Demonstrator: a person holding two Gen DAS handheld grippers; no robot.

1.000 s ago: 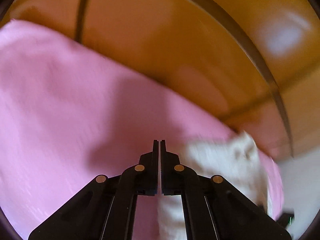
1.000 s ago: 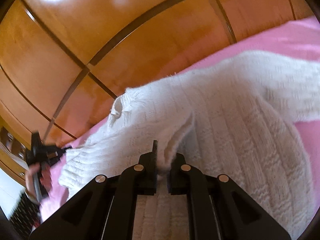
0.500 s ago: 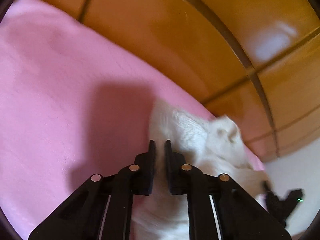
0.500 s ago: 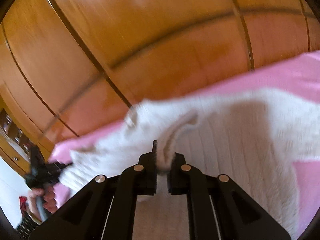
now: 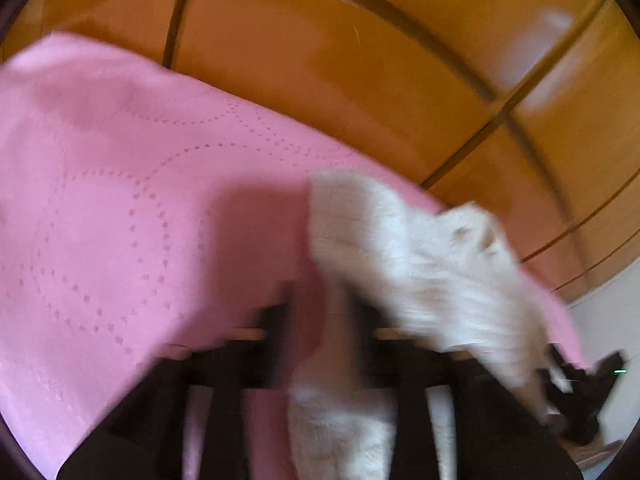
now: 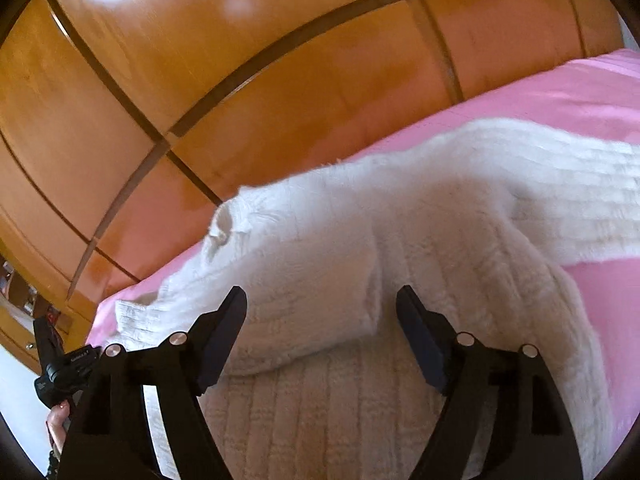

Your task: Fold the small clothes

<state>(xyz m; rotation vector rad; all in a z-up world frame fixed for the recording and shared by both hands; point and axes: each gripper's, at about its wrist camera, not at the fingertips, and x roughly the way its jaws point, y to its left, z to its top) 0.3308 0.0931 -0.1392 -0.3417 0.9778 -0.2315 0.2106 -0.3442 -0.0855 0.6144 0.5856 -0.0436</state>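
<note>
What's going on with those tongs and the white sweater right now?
Right tongs just opened, empty. Left tongs opening too, blurred. White knit sweater folded over on pink bedspread. Nothing in the way.

no readable text in either view — only a small white marking on the other gripper (image 6: 66, 368), too small and blurred to make out.

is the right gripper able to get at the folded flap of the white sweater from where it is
Probably yes: the right gripper has just opened and the flap of the white sweater lies directly between its spread jaws on the pink bedspread, nothing blocking.
</note>
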